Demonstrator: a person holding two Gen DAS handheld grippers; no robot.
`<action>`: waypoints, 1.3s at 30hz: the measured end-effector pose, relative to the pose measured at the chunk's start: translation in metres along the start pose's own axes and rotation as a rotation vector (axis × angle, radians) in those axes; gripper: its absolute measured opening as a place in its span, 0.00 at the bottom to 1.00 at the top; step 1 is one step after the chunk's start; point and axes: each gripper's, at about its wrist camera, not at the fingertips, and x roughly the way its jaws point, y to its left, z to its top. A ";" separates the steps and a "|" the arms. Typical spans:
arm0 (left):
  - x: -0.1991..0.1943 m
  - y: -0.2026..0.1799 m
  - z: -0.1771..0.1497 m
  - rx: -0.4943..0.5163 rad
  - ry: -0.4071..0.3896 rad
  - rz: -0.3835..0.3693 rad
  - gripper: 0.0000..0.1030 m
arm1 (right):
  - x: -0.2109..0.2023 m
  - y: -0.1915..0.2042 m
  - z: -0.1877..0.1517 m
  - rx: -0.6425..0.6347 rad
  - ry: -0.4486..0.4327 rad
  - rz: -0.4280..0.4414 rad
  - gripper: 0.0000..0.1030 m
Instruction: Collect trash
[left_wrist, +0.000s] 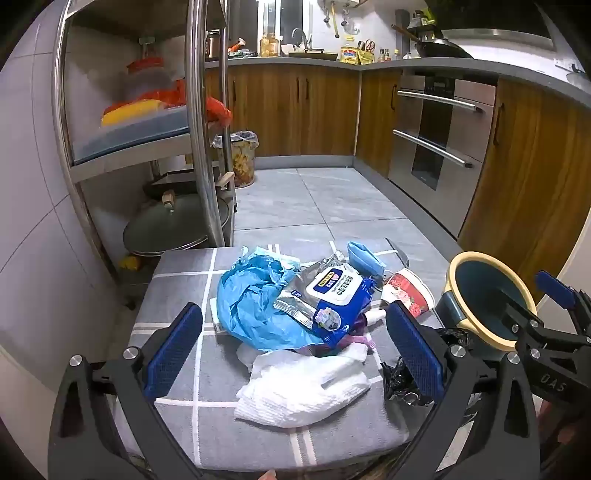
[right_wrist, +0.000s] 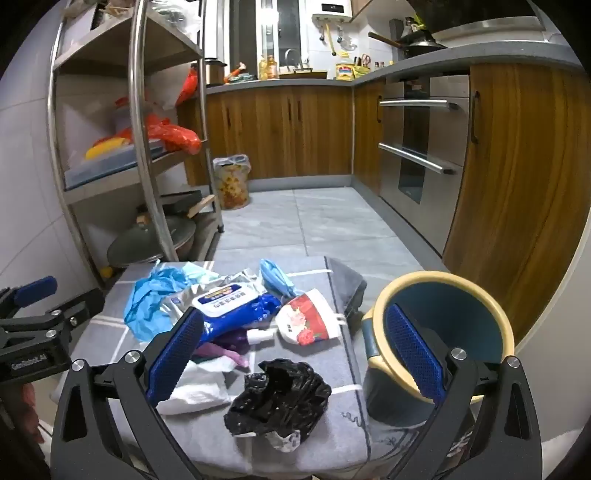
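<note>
Trash (left_wrist: 295, 314) lies heaped on the grey checked cloth (left_wrist: 177, 266) under the spread, empty left gripper (left_wrist: 293, 349). Right wrist view: right gripper (right_wrist: 293, 356), also spread, hovers over the black bag (right_wrist: 279, 398), bin (right_wrist: 443, 332) just beside for dropping.

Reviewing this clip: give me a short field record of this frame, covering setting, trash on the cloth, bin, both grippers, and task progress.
setting: kitchen floor, low surface under a grey checked cloth
trash: blue plastic bag, wet wipes pack, face mask, red paper cup, white paper towel, black bag
bin: blue bin with cream rim, right of the cloth, looks empty
left gripper: open, holding nothing
right gripper: open, holding nothing
progress: nothing collected yet
</note>
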 end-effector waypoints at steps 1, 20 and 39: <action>0.000 0.000 0.000 0.002 0.001 0.000 0.95 | 0.000 0.000 0.000 0.000 -0.001 0.000 0.96; -0.001 0.002 0.001 0.003 0.004 0.004 0.95 | -0.001 0.000 0.000 -0.004 -0.005 0.003 0.96; -0.001 0.002 0.000 0.005 0.008 0.006 0.95 | 0.000 0.000 0.000 -0.009 -0.008 0.002 0.96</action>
